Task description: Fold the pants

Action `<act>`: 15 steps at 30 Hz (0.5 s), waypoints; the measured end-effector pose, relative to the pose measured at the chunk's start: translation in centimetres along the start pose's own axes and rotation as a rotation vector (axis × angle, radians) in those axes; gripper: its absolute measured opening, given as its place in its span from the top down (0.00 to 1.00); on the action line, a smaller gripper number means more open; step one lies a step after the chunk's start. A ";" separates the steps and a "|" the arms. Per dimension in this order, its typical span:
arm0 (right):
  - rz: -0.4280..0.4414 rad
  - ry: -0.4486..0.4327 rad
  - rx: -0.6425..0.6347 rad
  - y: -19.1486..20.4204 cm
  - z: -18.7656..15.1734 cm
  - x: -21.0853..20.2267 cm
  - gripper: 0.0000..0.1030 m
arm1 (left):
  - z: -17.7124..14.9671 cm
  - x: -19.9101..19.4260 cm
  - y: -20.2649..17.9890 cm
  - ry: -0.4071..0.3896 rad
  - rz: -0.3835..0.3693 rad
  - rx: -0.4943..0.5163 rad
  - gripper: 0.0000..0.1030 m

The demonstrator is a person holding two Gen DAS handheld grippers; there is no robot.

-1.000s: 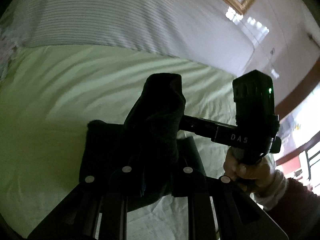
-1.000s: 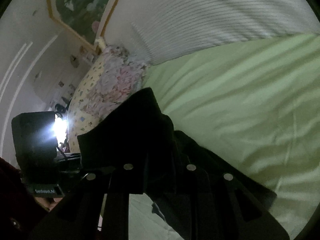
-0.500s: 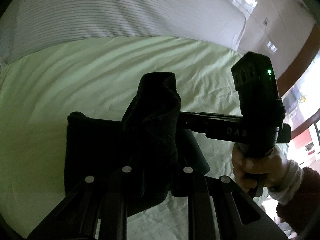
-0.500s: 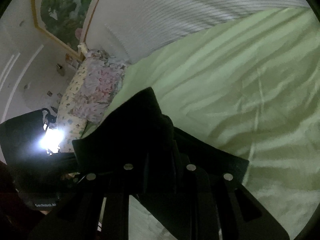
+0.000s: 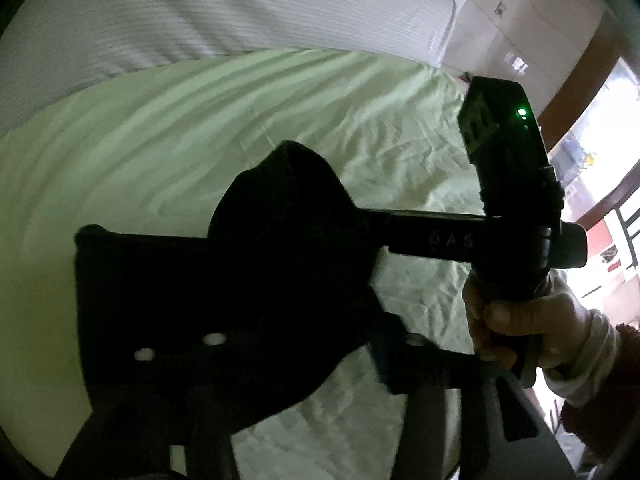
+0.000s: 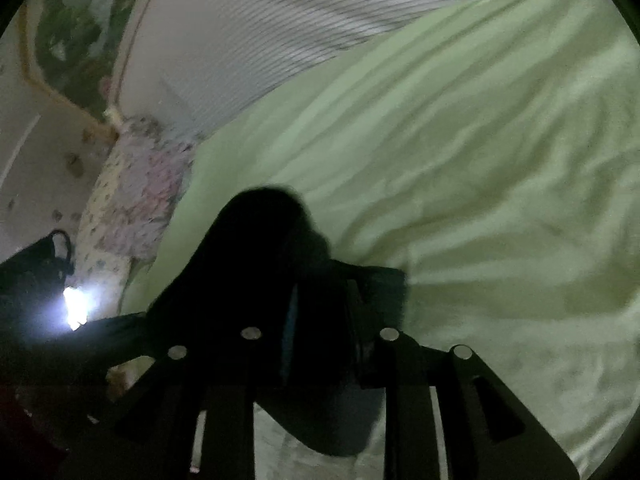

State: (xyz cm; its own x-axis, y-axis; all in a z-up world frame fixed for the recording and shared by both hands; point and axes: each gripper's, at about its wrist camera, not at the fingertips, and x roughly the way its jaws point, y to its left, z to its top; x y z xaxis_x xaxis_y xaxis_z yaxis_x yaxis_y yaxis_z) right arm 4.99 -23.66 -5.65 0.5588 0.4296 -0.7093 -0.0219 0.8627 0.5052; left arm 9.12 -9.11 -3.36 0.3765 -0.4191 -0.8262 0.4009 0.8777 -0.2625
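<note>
Black pants (image 5: 280, 220) lie folded on the green sheet (image 5: 200, 140), one bunched fold still standing up. My left gripper (image 5: 296, 336) has its jaws opening and wide apart; the fold leans on the left finger (image 5: 180, 348) and the right finger (image 5: 414, 344) stands clear of it. A hand (image 5: 520, 320) holds the right gripper's body (image 5: 508, 200) to the right, its fingers reaching into the same fold. In the right wrist view the pants (image 6: 260, 240) rise between the fingers of my right gripper (image 6: 320, 320), whose jaws are opening slightly with cloth still pinched between them.
A white striped headboard (image 5: 240, 8) runs along the far side of the bed. A floral pillow (image 6: 136, 200) lies at the left end. The left gripper's body (image 6: 36, 280) with a bright light sits at the left. Wrinkled sheet (image 6: 480, 200) spreads to the right.
Both grippers have sunk toward the sheet with the fold. The left fingers have spread wide and let go of the cloth. The right fingers have parted a little.
</note>
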 end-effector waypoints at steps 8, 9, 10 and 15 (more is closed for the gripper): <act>-0.144 -0.085 0.084 -0.7 -1.9 -3.5 0.41 | -0.4 -1.3 0.9 0.003 -0.051 -0.041 0.37; -0.159 -0.091 0.094 -0.7 -2.0 -3.8 0.40 | -0.4 -1.7 1.1 -0.005 -0.057 -0.050 0.35; -0.180 -0.099 0.108 -0.8 -2.2 -4.1 0.39 | -0.4 -2.3 1.5 -0.022 -0.061 -0.062 0.33; -0.220 -0.173 0.181 -0.8 -3.1 -6.2 0.36 | -0.2 -4.4 3.1 -0.071 -0.059 -0.111 0.29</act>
State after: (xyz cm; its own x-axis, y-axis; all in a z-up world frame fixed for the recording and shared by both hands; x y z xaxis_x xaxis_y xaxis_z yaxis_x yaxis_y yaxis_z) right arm -1.01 -26.17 -3.14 0.6663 0.1732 -0.7253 0.2541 0.8617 0.4392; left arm 8.53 -4.52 -0.60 0.4149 -0.4831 -0.7710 0.3311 0.8695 -0.3666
